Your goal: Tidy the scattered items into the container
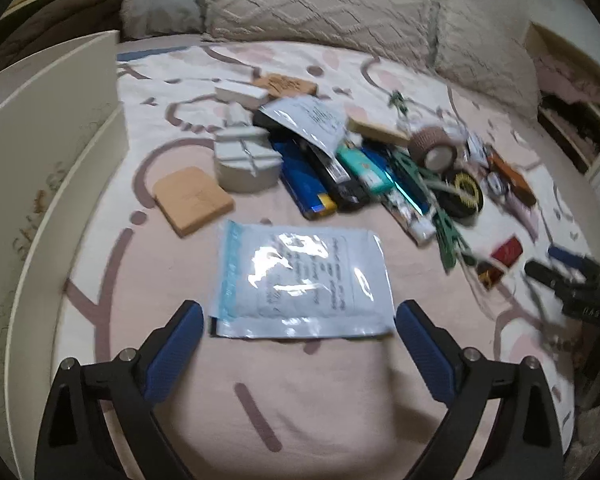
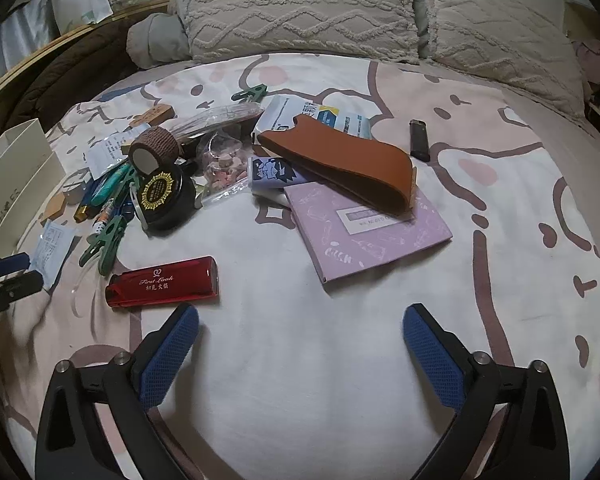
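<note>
Nearest the left wrist camera we find the left gripper (image 1: pixel 300 324) with its blue-padded jaws spread wide and empty, and the flat pale-blue plastic zip pouch with printed text (image 1: pixel 302 280) lying on the patterned bedsheet (image 1: pixel 340 392) just ahead of the fingertips, squarely between their lines. We judge its sealed strip to run away from the camera on the left side; the pouch is only slightly longer across the jaws than along them. To its left stands the white cardboard container (image 1: pixel 52 152), close at hand, so we judge the left hand the nearer for this item. Moving right, we note the right gripper (image 2: pixel 300 328) likewise open and holding nothing, over bare sheet. The translucent red rectangular lighter (image 2: pixel 162 284) lies just ahead and left of its left pad, long axis running across the view, its metal end to the right. The lilac square card booklet (image 2: pixel 370 236) lies further ahead, to the right.
</note>
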### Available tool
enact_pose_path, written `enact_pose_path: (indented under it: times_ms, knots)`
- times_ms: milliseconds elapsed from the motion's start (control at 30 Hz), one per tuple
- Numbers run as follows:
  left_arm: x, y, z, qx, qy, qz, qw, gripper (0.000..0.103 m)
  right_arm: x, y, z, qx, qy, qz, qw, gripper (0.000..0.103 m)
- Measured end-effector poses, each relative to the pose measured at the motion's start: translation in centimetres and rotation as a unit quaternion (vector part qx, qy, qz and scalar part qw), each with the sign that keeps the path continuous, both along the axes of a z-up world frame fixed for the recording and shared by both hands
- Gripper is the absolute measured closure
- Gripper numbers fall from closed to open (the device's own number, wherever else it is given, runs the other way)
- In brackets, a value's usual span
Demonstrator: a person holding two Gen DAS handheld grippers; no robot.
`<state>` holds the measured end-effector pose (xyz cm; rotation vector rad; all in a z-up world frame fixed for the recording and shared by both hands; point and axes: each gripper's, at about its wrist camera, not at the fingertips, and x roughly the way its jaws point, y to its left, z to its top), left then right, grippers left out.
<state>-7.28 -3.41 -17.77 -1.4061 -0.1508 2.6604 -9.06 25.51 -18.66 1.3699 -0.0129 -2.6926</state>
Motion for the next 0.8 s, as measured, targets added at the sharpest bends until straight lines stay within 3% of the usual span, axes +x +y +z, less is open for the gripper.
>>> enact_pose_path:
  times_ms: [167,300,567,800]
  knots:
    - [-1.0,-1.0,0.9,0.018,0.012,0.043,0.9988,0.000,-0.1,-0.3,-0.2,0.006,-0.005,0.005,1.000,0.000]
    - [-1.6,-0.3,0.9,0.045,0.007,0.034,0.9984,0.000,0.0,-0.7,-0.2,0.013,-0.005,0.008,1.000,0.000]
    - [-2.0,2.3,-0.5,-0.020,-0.005,0.008,0.9998,0.000,0.1,-0.9,-0.1,0.020,-0.003,0.008,1.000,0.000]
    - [-2.1,1.7,-1.3,-0.032,-0.013,0.020,0.9992,0.000,0.7,-2.0,0.6,0.032,0.017,0.026,0.999,0.000]
